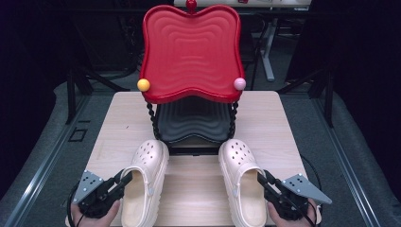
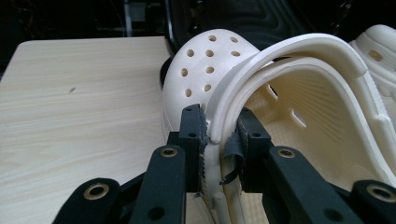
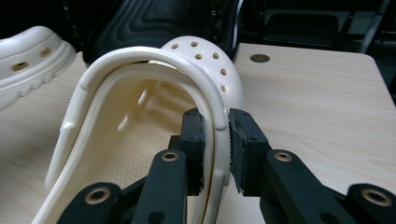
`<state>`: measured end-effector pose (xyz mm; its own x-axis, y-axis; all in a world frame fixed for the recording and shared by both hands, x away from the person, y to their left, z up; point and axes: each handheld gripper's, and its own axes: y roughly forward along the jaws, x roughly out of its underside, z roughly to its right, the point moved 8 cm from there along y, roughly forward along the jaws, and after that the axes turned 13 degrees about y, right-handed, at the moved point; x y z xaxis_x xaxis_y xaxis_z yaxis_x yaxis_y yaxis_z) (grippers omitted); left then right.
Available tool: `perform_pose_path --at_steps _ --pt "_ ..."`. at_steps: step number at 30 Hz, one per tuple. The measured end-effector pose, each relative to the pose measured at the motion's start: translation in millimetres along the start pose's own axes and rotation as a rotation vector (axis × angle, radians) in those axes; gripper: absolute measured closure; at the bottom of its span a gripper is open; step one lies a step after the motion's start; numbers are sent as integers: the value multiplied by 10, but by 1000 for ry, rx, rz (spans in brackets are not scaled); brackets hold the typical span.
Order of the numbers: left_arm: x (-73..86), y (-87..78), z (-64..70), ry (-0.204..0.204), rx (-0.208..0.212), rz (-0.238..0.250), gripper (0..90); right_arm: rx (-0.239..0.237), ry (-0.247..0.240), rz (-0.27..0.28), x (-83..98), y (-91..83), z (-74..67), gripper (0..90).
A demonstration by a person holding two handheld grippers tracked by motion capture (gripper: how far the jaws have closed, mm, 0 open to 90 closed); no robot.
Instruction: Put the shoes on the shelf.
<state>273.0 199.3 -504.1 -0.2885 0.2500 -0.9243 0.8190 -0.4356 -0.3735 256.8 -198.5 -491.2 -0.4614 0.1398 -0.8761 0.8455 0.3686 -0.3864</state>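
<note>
**Gripping a cream clog in each claw**

Clamping the outer side wall of the left clog [image 1: 143,182], the left claw [image 1: 124,180] has its two black jaws pressed on either side of the rim, just behind the point where the heel strap meets the shoe; the left gripper view shows the pads [image 2: 194,135] tight against the wall. The right claw [image 1: 263,182] grasps the right clog [image 1: 243,184] the same way on its outer rim, one jaw inside the shoe and one outside, as the right gripper view shows. Both clogs sit on the near half of the light wooden table [image 1: 198,189], side by side but apart, toes pointing away from the person. Their perforated toes lie just in front of a two-tier stand, whose black lower tray [image 1: 194,124] is beneath a red upper tray [image 1: 191,52].
</note>
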Motion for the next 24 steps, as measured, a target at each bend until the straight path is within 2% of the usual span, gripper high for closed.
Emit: perform_pose_path --at_steps 1,9,18,24 --pt "-37 32 42 3 6 5 758 -16 -1 2 -18 27 -66 761" --pt "-154 193 151 14 32 16 758 -60 -13 2 -87 165 -275 761" --pt "-303 348 172 24 43 34 758 -83 -5 14 -178 334 -359 760" --pt "-429 458 196 34 50 53 759 -95 2 38 -324 466 -410 761"
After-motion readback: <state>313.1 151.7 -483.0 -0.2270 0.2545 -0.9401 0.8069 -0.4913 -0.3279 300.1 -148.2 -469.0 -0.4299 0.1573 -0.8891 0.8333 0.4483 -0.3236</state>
